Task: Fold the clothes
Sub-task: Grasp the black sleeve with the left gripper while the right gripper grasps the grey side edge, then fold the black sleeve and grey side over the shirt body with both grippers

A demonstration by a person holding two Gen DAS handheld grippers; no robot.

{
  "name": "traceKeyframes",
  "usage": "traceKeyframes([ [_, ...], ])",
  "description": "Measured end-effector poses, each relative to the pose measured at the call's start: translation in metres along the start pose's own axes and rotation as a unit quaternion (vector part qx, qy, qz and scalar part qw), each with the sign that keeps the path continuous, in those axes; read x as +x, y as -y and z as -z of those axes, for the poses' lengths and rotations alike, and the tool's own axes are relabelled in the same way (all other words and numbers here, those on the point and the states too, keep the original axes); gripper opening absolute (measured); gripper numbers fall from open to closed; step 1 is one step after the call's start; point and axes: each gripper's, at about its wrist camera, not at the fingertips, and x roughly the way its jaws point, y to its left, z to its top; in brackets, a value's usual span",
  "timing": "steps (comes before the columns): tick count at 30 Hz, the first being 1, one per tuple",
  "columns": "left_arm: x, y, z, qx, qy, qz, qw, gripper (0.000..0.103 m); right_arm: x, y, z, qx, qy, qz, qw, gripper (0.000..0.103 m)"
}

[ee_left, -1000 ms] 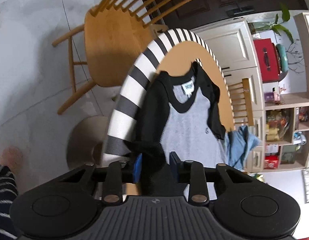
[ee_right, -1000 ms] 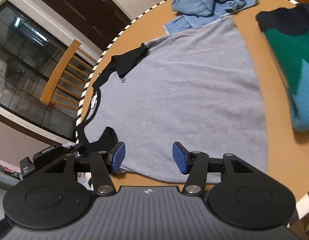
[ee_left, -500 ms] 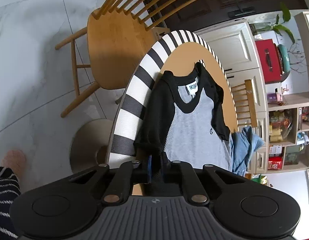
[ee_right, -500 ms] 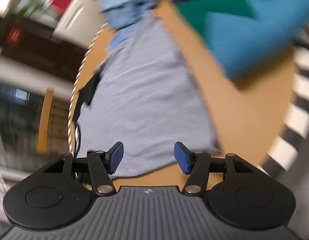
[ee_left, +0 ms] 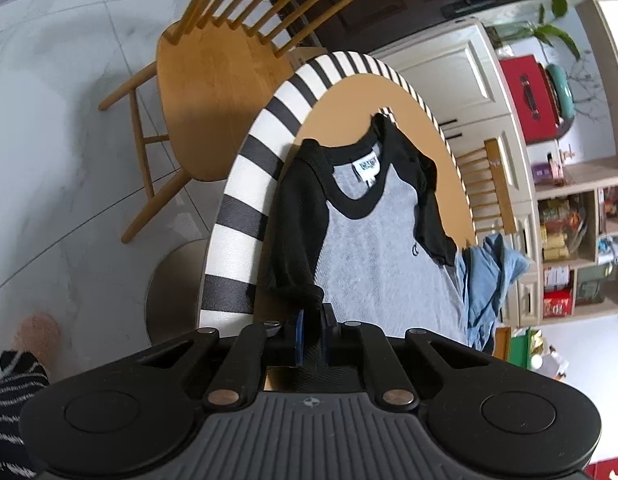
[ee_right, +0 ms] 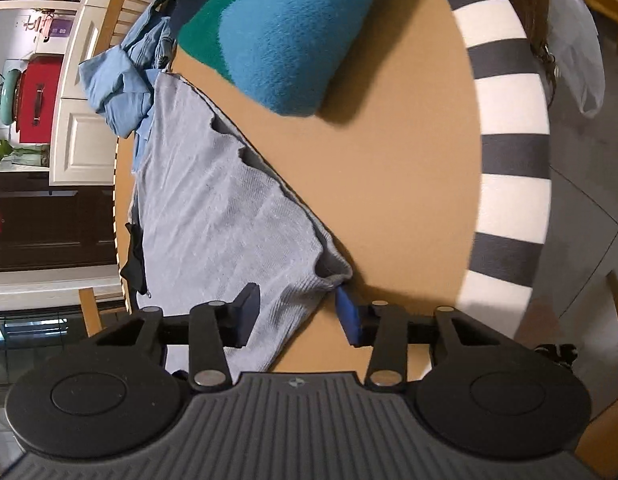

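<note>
Grey tee (ee_left: 373, 264) w/ black sleeves lies flat, neck away from the left cam, on the round table (ee_left: 349, 96).

Left tool (ee_left: 312, 334) is clamped tight on the near black sleeve (ee_left: 297, 240) at its cuff, by the table's edge. Right tool (ee_right: 297, 312) is at the tee's hem corner (ee_right: 333, 272); its jaws are closing w/ the grey fabric between them, pads not yet pressing as far as I can see.

To do this step well, imo: let the right pinch take both layers of the hem, not just the top one, before lifting. Keep both grips level and move together so the side folds over in one straight line; sleeve should land inside the body, no bunching. Don't drag the tee toward the blue clothes (ee_right: 121, 92) or the teal sweater (ee_right: 277, 28) just beside it.

Table: tan top, black-white striped rim (ee_right: 509, 152). Room: wooden chair (ee_left: 213, 92) pulled up, pale tiled floor, white cabinets, open shelves w/ packets, red box, plant.
</note>
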Motion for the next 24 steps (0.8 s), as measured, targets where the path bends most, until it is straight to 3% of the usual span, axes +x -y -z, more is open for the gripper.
traceKeyframes([
  [6, -0.001, -0.003, -0.001, -0.004, -0.003, -0.004, 1.0000, 0.009, 0.002, -0.001, -0.002, 0.016, 0.029, 0.000, 0.999, 0.036],
  [8, -0.002, -0.004, -0.001, -0.005, -0.006, -0.002, 1.0000, 0.009, 0.001, 0.001, -0.002, 0.020, 0.044, 0.004, 0.999, 0.021],
  [9, -0.002, -0.003, -0.001, -0.002, -0.007, -0.003, 1.0000, 0.009, 0.003, 0.001, -0.001, 0.015, 0.045, 0.008, 0.999, 0.018],
  [11, -0.002, -0.002, -0.001, 0.004, -0.009, -0.004, 0.9999, 0.009, 0.008, -0.002, 0.000, 0.001, 0.033, 0.012, 0.999, 0.016],
  [15, 0.000, 0.002, -0.001, 0.018, -0.013, -0.008, 0.9997, 0.009, 0.018, -0.029, 0.008, -0.092, 0.036, 0.058, 0.993, 0.007],
  [18, -0.001, 0.007, -0.002, 0.041, -0.014, -0.014, 0.9990, 0.008, 0.023, -0.045, 0.015, -0.150, 0.038, 0.084, 0.984, 0.007],
  [24, -0.003, 0.015, -0.004, 0.067, -0.020, -0.019, 0.9974, 0.005, 0.022, -0.051, 0.015, -0.163, 0.034, 0.096, 0.981, 0.007],
])
